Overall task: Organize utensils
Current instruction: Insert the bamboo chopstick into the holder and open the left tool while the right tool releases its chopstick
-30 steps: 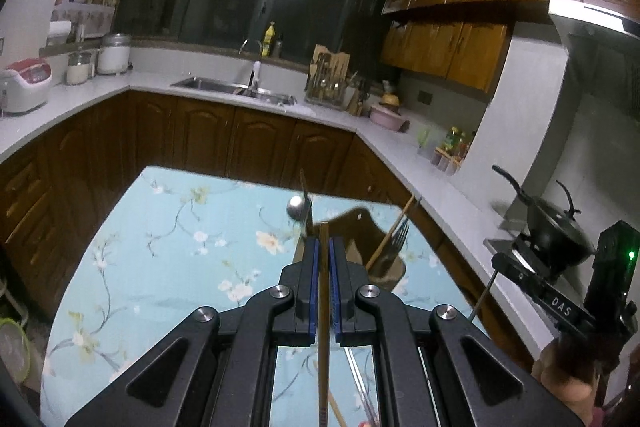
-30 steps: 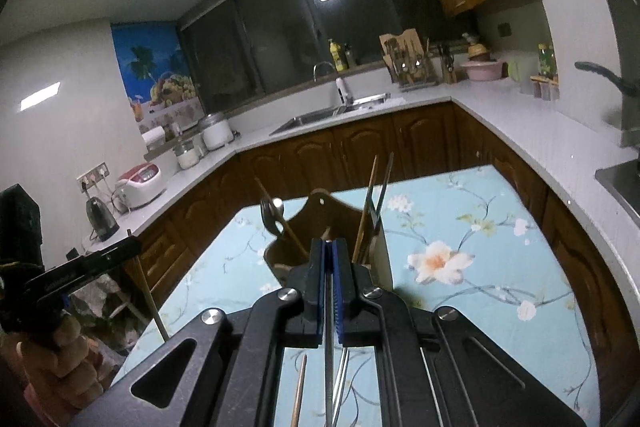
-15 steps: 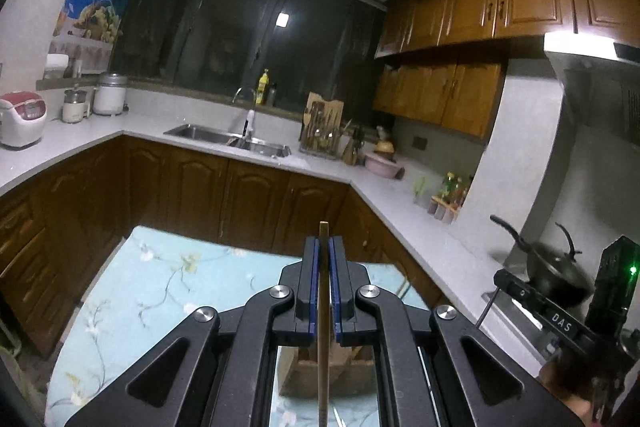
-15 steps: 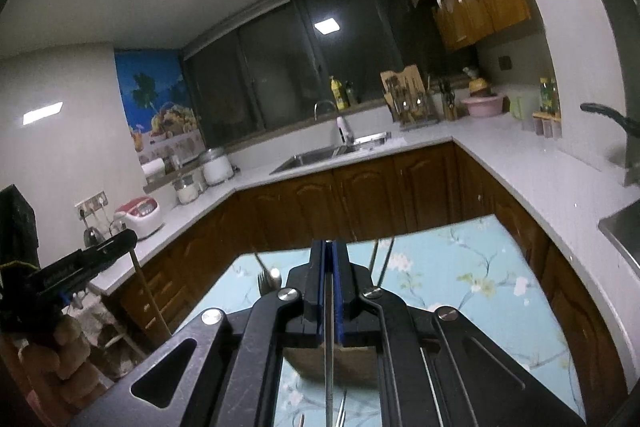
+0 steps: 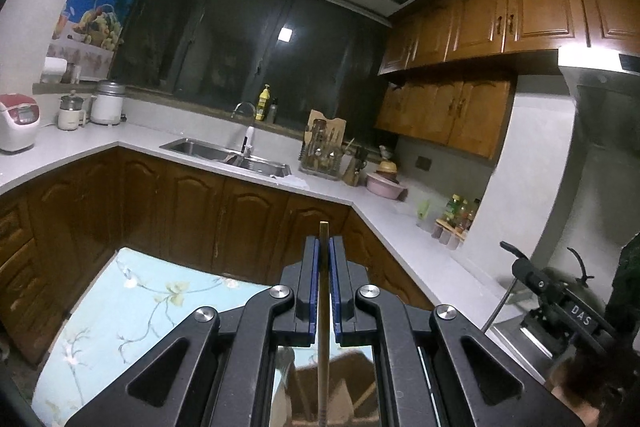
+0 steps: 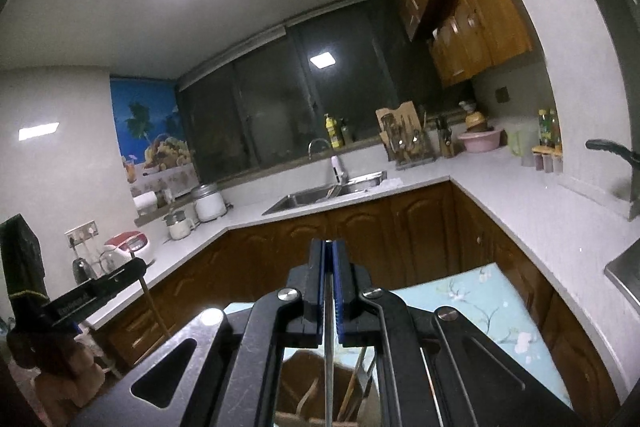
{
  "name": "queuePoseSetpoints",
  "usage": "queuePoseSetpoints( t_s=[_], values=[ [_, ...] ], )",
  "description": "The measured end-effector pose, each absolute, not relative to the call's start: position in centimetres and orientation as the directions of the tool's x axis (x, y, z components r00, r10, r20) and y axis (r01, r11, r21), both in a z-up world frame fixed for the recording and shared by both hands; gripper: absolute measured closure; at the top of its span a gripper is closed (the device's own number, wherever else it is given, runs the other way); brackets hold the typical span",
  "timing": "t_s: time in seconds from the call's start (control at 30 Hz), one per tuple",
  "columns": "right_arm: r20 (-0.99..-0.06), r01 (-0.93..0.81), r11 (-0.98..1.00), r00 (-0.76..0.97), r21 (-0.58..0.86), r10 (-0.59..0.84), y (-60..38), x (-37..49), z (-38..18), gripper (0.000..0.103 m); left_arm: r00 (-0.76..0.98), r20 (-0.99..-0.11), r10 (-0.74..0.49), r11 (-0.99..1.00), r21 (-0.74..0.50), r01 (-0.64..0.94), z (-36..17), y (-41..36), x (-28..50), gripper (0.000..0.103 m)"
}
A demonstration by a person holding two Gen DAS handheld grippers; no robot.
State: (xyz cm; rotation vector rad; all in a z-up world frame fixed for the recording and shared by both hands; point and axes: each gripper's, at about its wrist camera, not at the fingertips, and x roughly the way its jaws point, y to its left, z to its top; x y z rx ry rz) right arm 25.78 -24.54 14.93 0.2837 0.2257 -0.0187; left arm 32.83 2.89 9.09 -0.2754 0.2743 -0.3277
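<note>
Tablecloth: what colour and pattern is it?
The tablecloth is pale turquoise with white blossoms on thin branches; the left wrist view shows it best.

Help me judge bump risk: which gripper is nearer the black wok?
Right. In the left wrist view the right gripper sits directly in front of the wok by the stove; the left gripper is farther off, over the flowered table.

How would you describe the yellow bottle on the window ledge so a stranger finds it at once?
Start at the wide dark window above the steel sink. Follow the curved tap up to the ledge behind it. The tall yellow plastic bottle stands there beside a darker, shorter bottle; it is the only bright yellow thing on that ledge.
</note>
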Motion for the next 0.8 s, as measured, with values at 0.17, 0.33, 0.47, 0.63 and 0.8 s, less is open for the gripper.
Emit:
queuePoseSetpoints(
  t_s=[0.17,0.33,0.47,0.63,0.8],
  values=[
    [-0.217,0.053,0.965,0.976,0.256,0.004,-24.5,27.3,14.0,0.099,0.919,-0.204,-0.337,0.917,-0.293,0.271,7.4,1.8,34.7,0.1],
    [-0.224,0.07,0.97,0.975,0.235,-0.016,-24.6,28.4,12.2,0.099,0.922,-0.203,-0.331,0.922,-0.279,0.27,4.9,0.7,36.5,0.1],
    [-0.221,0.068,0.967,0.975,0.246,-0.012,-24.6,28.7,10.8,0.099,0.928,-0.198,-0.315,0.926,-0.279,0.255,3.1,0.1,37.6,0.1],
    [-0.222,0.061,0.966,0.975,0.252,-0.004,-24.2,28.8,8.7,0.099,0.932,-0.212,-0.293,0.934,-0.274,0.231,0.8,-1.0,38.0,0.1],
    [-0.244,0.068,0.962,0.97,0.266,-0.001,-24.1,29.0,6.8,0.099,0.933,-0.23,-0.278,0.941,-0.26,0.216,-0.7,-2.2,37.8,0.099]
  ],
)
